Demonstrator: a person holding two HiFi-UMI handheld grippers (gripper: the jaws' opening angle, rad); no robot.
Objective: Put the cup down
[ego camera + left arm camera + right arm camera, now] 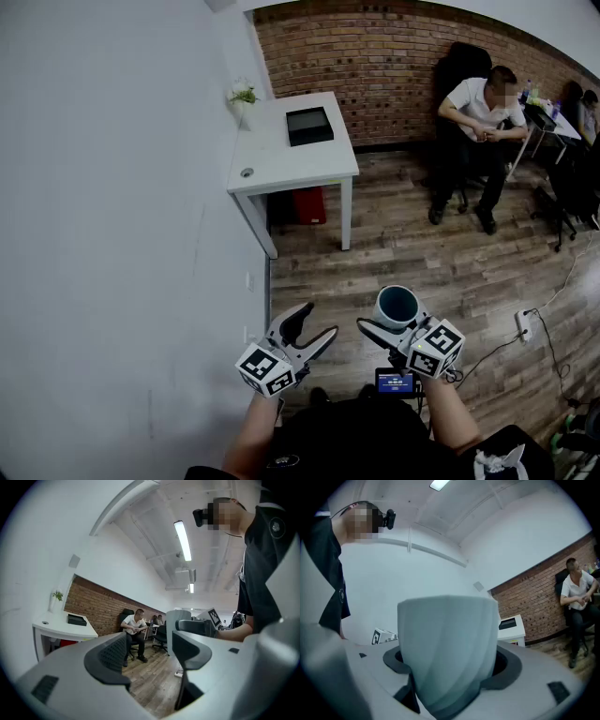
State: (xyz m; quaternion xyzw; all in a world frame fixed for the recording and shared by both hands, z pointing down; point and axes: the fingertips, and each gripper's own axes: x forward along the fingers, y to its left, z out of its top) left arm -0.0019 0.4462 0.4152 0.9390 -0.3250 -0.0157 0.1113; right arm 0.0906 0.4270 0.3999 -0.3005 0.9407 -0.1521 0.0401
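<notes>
The right gripper [392, 326] pinched the pale cup [397, 305] by its sides and held it upright in the air above the wooden floor [422, 253]. Just beside it, the left gripper [317, 322] stood spread with nothing between its jaws. Farther off, a white tabletop [281, 155] against the wall carried a black box [309, 125] and a small plant [243, 95], and a person [480, 122] sat before the brick wall [375, 56].

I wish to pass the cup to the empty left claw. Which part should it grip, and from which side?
Probably the upper wall under the rim, coming level from the left. The cup stands upright, no handle shows, and the right claw clamps its lower wall, leaving only the top band free. The left claw stands open.
</notes>
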